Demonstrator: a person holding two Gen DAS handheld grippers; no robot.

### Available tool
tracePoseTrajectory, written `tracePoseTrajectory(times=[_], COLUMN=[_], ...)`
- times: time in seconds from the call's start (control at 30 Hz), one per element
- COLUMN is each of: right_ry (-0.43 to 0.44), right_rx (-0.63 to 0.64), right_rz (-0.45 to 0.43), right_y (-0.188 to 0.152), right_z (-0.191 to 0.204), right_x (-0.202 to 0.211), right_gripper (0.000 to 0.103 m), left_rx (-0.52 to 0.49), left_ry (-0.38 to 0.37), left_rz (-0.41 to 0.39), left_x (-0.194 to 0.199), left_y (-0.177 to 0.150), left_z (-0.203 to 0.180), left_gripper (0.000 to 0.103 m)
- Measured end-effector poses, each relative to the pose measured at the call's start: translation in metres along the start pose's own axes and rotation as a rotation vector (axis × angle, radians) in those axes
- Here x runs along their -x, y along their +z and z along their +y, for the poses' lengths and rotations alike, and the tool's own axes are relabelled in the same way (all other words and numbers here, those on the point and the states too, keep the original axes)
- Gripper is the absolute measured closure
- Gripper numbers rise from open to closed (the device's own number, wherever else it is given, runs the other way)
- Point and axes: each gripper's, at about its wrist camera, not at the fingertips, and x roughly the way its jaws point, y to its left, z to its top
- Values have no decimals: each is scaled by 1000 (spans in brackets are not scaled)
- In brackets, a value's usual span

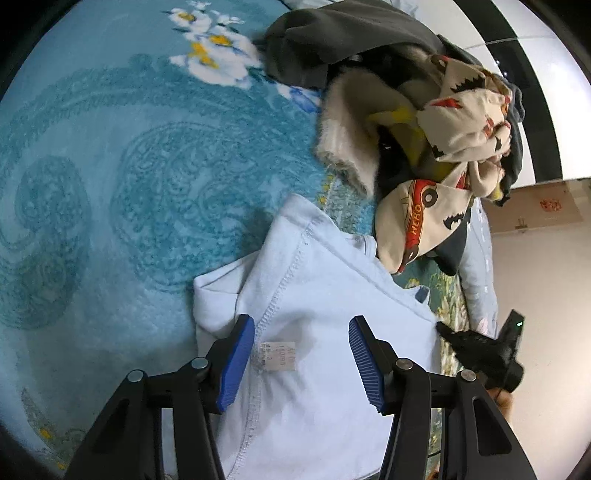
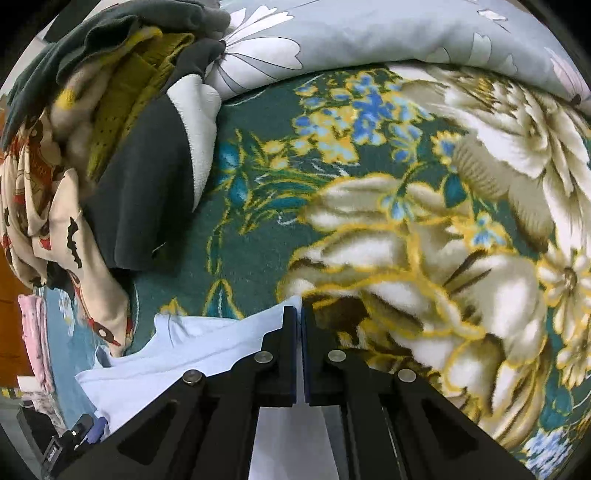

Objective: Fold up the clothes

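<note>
Right now your left gripper (image 1: pixel 301 360) hangs spread wide, its blue ribbed pads (image 1: pixel 236 363) on either side of a stitched seam, holding nothing. Under it lies the pale blue garment (image 1: pixel 317 295), inside out by the look of the exposed overlock stitching, with a small white care label (image 1: pixel 277 357) lying between the pads. You can see a folded corner of the cloth poking out to the left of the left pad, and the garment's upper edge running up toward the clothes pile.

Your right gripper (image 2: pixel 299 314) is clamped tight on a corner of that same pale blue garment (image 2: pixel 207 350); the jaws are pressed together with a tip of fabric sticking out just past them. In the left wrist view its black body (image 1: pixel 487 350) shows at the garment's right edge.

Beneath the cloth, the turquoise paisley blanket (image 1: pixel 110 184) spreads away to the left, and a dark green floral blanket (image 2: pixel 258 221) with big cream and yellow blooms fills the right wrist view.

Farther out sits the heap of unfolded clothes (image 1: pixel 424 129): a cream print piece with red cars and black bats (image 1: pixel 417 221) nearest the garment and overlapping its upper edge, then a mustard knit (image 2: pixel 122 96), a dark fleece-lined item (image 2: pixel 147 184), and a dark grey piece (image 1: pixel 314 44) at the back. Beyond the heap, a grey floral quilt (image 2: pixel 369 33) lies bunched along the far edge.
</note>
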Motion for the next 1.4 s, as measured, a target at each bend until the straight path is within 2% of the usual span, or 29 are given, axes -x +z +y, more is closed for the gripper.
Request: tracePoseTrajectory(times=[0.1, 0.17, 0.23, 0.33, 0.37, 0.47, 0.53, 0.63, 0.7, 0.8, 0.9, 1.0, 1.13, 1.2, 1.3, 1.4], right_ry=[18, 35, 54, 123, 148, 199, 226, 247, 270, 304, 293, 294, 314, 269, 231, 225], right_rx=[12, 23, 27, 30, 29, -3, -53, -118, -137, -158, -171, -206, -252, -234, -219, -180], right_rz=[5, -1, -29, 0, 30, 123, 171, 208, 213, 210, 196, 151, 160, 168, 162, 133], right_y=[3, 3, 0, -25, -35, -82, -110, -147, -161, -172, -174, -172, -172, -171, -165, -157], right_z=[0, -2, -5, -20, -23, -57, -74, -95, -102, -103, -102, -96, -92, -87, -80, -67], right_x=[7, 19, 38, 62, 67, 84, 89, 92, 89, 85, 73, 68, 63, 62, 69, 82], right_gripper=[100, 94, 78, 63, 62, 62, 57, 51, 51, 51, 51, 54, 81, 95, 99, 99], left_rx=[8, -8, -34, -104, -130, -219, -296, -425, -475, -508, -442, -340, -270, -261, -228, -153], left_ry=[-9, -1, 13, 25, 22, -14, -16, 24, 40, 96, 133, 129, 107, 102, 42, -132], left_rz=[-1, -4, -7, 4, 16, 109, 213, 381, 489, 575, 644, 685, 686, 686, 636, 487], left_x=[0, 1, 4, 9, 10, 3, -13, -41, -58, -77, -91, -100, -100, -99, -84, -42], left_y=[0, 0, -2, -12, -18, -44, -67, -104, -125, -143, -145, -140, -136, -134, -125, -96], left_z=[1, -2, -8, -28, -36, -71, -94, -123, -133, -136, -123, -107, -98, -97, -95, -88], left_gripper=[46, 46, 46, 46, 46, 46, 47, 47, 47, 48, 48, 48, 48, 48, 48, 48])
